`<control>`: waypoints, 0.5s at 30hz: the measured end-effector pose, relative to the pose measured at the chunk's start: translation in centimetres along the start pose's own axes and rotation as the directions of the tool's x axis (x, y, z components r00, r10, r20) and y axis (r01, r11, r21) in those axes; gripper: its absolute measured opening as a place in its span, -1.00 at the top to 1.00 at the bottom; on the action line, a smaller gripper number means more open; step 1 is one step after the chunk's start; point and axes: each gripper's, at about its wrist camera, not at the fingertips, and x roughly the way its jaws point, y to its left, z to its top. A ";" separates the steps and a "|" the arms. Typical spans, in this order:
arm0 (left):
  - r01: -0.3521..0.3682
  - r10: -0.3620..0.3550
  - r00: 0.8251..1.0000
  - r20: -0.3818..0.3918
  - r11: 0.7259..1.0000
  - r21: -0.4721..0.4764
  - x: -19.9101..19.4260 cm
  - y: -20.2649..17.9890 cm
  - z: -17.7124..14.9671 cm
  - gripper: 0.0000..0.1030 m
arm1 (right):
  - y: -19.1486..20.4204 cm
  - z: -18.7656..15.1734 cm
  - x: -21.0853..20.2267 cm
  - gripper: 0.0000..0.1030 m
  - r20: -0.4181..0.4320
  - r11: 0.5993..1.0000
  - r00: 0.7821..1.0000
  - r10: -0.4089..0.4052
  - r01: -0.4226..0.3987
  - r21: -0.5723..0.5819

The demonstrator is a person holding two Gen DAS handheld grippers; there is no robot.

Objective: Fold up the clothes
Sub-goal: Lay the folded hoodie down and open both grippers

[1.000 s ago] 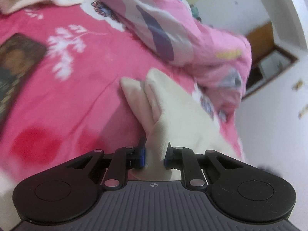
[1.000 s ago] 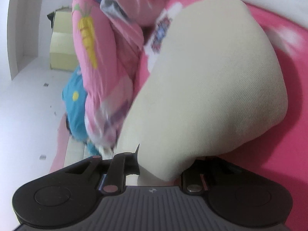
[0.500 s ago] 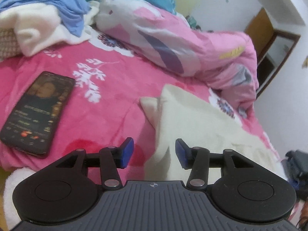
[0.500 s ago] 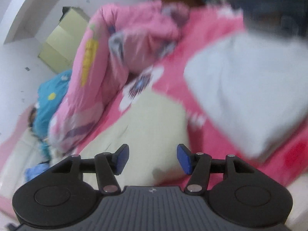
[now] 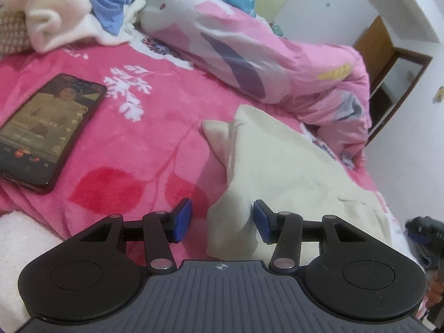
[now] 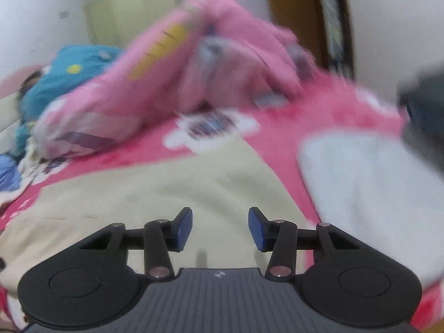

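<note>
A cream garment [image 5: 280, 163] lies on the pink bed blanket [image 5: 155, 127], with a folded corner pointing to the far left. My left gripper [image 5: 222, 220] is open, and a bunched near edge of the garment sits loose between its blue pads. In the right wrist view the same cream garment [image 6: 155, 194] lies flat below my right gripper [image 6: 220, 229], which is open and empty just above it. That view is blurred.
A phone [image 5: 44, 130] with a lit screen lies on the blanket at left. A rolled pink quilt [image 5: 263, 61] runs along the far side. A pile of white and blue clothes [image 5: 69, 14] sits at the far left. A pale folded garment [image 6: 369, 194] lies right of the cream one.
Both grippers have let go of the cream garment and opened. The garment now lies on the bed. Both grippers have pulled back and the right one is still moving.
</note>
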 end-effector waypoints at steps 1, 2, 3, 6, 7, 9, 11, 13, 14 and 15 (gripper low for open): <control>0.023 -0.023 1.000 0.002 1.000 -0.006 0.0 0.3 0.1 0.06 | 1.7 0.4 0.1 -0.14 0.004 0.999 0.999 0.041 -0.040 -0.036; 0.041 -0.041 0.999 0.006 0.999 -0.009 0.0 0.5 0.2 0.06 | 3.5 0.7 0.3 -0.15 0.004 0.994 0.996 0.085 -0.085 -0.074; 0.059 -0.059 0.998 0.011 0.998 -0.012 0.0 0.6 0.3 0.06 | 5.4 1.0 0.5 -0.21 0.001 0.985 0.992 0.130 -0.129 -0.113; 0.128 -0.128 0.991 0.033 0.992 -0.006 -0.2 0.9 0.5 0.06 | 10.6 1.3 2.3 -0.27 -0.054 0.946 0.966 0.255 -0.260 -0.193; 0.151 -0.151 0.988 0.036 0.989 0.000 -0.2 0.9 0.5 0.06 | 12.5 1.2 3.0 -0.27 -0.080 0.928 0.953 0.293 -0.304 -0.216; 0.177 -0.178 0.983 0.040 0.984 0.022 -0.1 0.7 0.6 0.05 | 15.6 1.0 3.9 -0.27 -0.131 0.897 0.930 0.343 -0.366 -0.249; 0.194 -0.196 0.980 0.042 0.980 0.039 0.0 0.5 0.4 0.03 | 18.6 0.9 4.7 -0.30 -0.182 0.863 0.905 0.384 -0.422 -0.276; 0.207 -0.210 0.977 0.046 0.976 0.062 0.1 0.4 0.3 0.02 | 21.6 0.8 5.5 -0.45 -0.235 0.826 0.876 0.421 -0.478 -0.300; 0.217 -0.220 0.974 0.047 0.974 0.068 0.1 0.3 0.3 0.02 | 23.1 0.7 5.9 -0.47 -0.261 0.805 0.860 0.439 -0.505 -0.311; 0.226 -0.230 0.972 0.047 0.971 0.073 0.1 0.3 0.2 0.02 | 24.4 0.8 6.5 -0.52 -0.282 0.792 0.850 0.445 -0.521 -0.319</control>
